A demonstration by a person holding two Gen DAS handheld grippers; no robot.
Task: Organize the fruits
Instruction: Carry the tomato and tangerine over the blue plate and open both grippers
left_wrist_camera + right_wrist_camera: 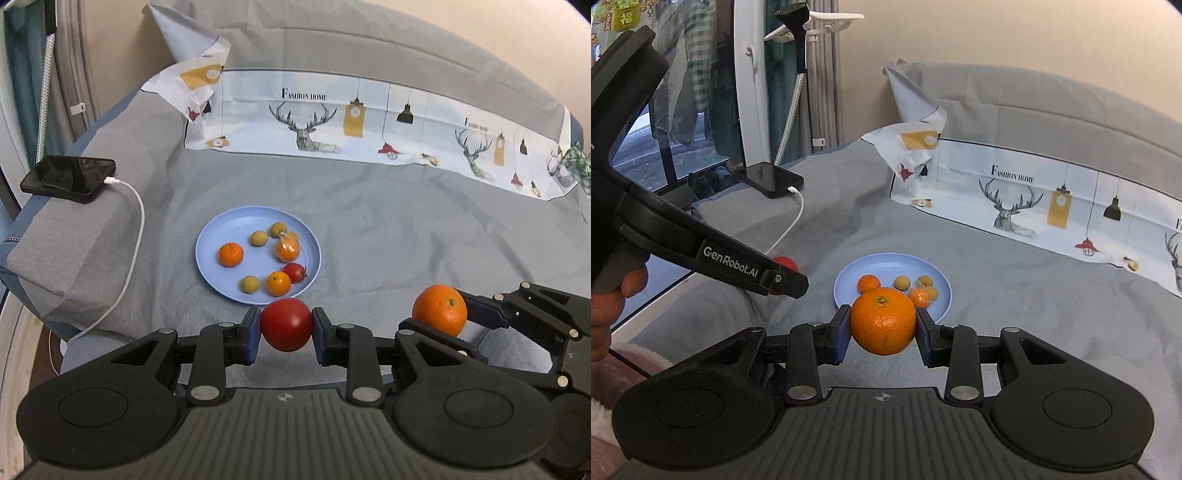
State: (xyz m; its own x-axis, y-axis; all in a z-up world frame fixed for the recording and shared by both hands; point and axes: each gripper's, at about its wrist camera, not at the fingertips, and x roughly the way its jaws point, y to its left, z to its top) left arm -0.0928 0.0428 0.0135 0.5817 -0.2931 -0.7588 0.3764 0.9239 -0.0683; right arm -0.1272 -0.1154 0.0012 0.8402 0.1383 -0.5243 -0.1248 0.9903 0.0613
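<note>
Quick count: 1 blue plate (218, 236) on the grey bedding. On it are 4 small yellow-green round fruits, e.g. this one (259, 238), though 1 is half hidden behind the wrapped one. Then 2 bare small oranges on the plate, like this (231, 254), plus 1 orange in clear wrap (287, 249) and 1 small red tomato (294, 272). Off the plate: 1 big red tomato (286, 324) and 1 big orange (882, 321), each pinched in 1 of 2 grippers. Also 1 phone (68, 177) with 1 white cable (133, 236).
</note>
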